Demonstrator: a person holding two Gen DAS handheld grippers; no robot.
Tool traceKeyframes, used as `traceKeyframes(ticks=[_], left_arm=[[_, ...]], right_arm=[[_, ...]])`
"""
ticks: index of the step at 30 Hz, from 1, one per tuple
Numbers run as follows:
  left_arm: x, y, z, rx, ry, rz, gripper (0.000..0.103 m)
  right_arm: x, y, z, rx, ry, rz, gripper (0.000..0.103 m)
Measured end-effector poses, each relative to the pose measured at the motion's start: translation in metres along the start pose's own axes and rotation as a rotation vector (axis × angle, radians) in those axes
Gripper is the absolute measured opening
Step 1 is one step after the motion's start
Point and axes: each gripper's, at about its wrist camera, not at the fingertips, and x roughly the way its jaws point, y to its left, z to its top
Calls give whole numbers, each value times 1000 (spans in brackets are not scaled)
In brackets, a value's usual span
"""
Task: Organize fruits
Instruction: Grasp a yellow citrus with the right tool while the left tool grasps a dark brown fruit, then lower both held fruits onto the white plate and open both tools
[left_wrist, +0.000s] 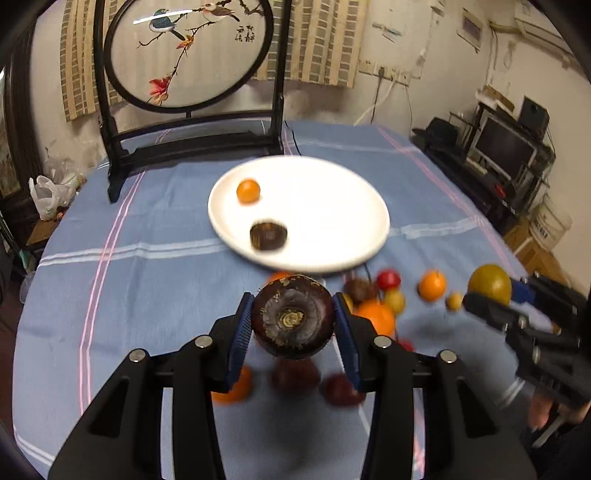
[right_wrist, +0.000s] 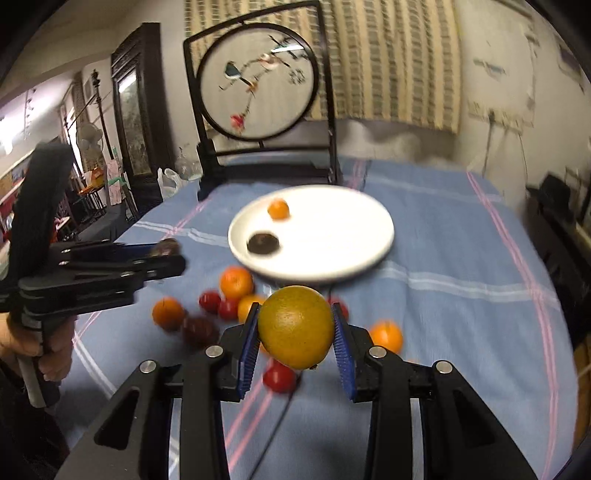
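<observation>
My left gripper (left_wrist: 293, 320) is shut on a dark brown water chestnut (left_wrist: 293, 318), held above the table just short of the white plate (left_wrist: 332, 206). The plate holds a small orange (left_wrist: 248, 190) and another dark chestnut (left_wrist: 268, 235). My right gripper (right_wrist: 295, 328) is shut on a large yellow-green citrus fruit (right_wrist: 296, 326), also held above the cloth near the plate (right_wrist: 332, 236). Below both lie several loose oranges (right_wrist: 236, 282), red fruits (right_wrist: 279, 376) and dark fruits (right_wrist: 199, 329). In the left wrist view the right gripper (left_wrist: 491, 291) shows at the right.
The table has a blue checked cloth (left_wrist: 147, 295). A black-framed round embroidered screen (left_wrist: 188, 55) stands at the table's far edge behind the plate. A thin cable (right_wrist: 273, 432) runs over the cloth. Shelves with a monitor (left_wrist: 506, 147) stand to the right.
</observation>
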Motion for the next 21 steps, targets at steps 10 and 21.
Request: traceKeyframes(ticks=[10, 21], left_arm=[[94, -2, 75, -10, 61, 49, 42], [157, -7, 81, 45, 148, 74, 64]], right_arm=[[102, -3, 46, -84, 100, -67, 37], [157, -24, 43, -15, 196, -74, 47]])
